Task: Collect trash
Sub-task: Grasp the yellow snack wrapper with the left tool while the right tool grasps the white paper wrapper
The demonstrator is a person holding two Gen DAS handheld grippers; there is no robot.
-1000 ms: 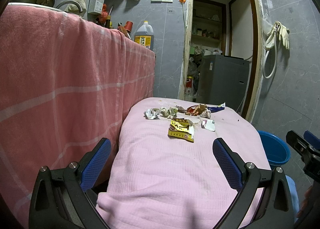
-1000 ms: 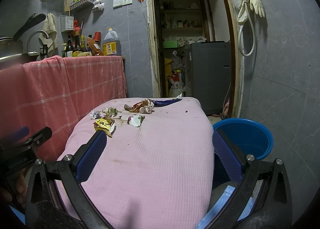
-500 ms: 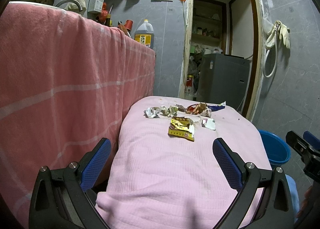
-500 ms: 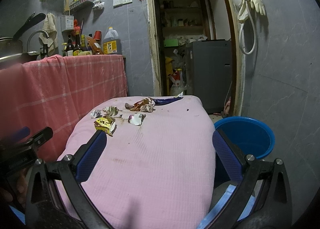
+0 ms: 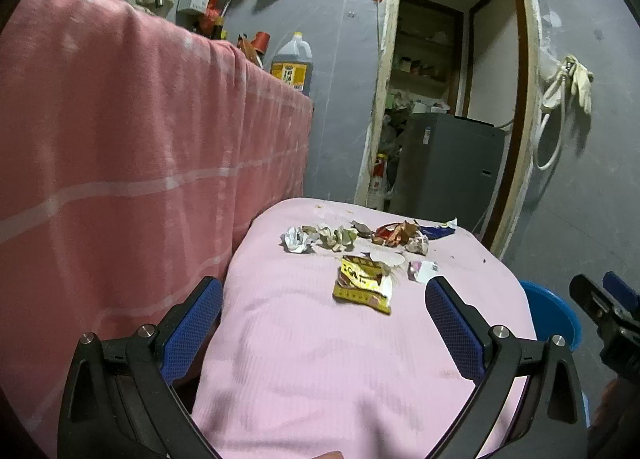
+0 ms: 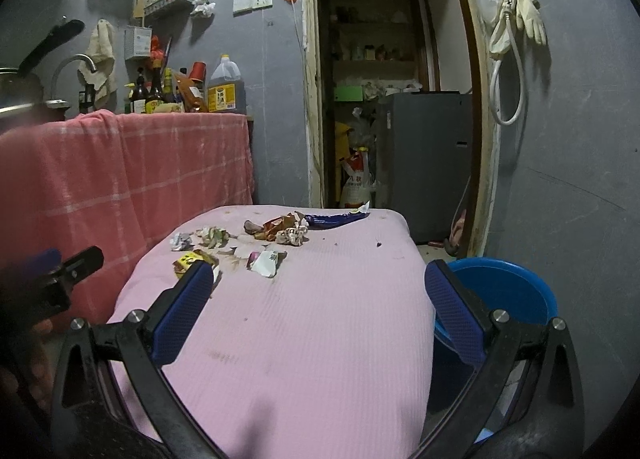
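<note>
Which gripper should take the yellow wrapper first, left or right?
Left, probably. The yellow wrapper lies nearly centred ahead of the open left gripper. From the right gripper it sits far to the side, partly behind a finger, nearer the pink table's left edge.

We see a pink-covered table (image 5: 360, 359) with crumpled wrappers (image 5: 336, 237) along its far edge and a yellow packet (image 5: 362, 285) just nearer.

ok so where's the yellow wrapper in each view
Left wrist: the yellow wrapper lies near mid-frame on the pink cloth, nearest piece of the litter.
Right wrist: the wrapper sits left of centre, partly hidden behind the left finger's blue pad.
Shared landmark: the blue bucket, right of the table in both views.
</note>
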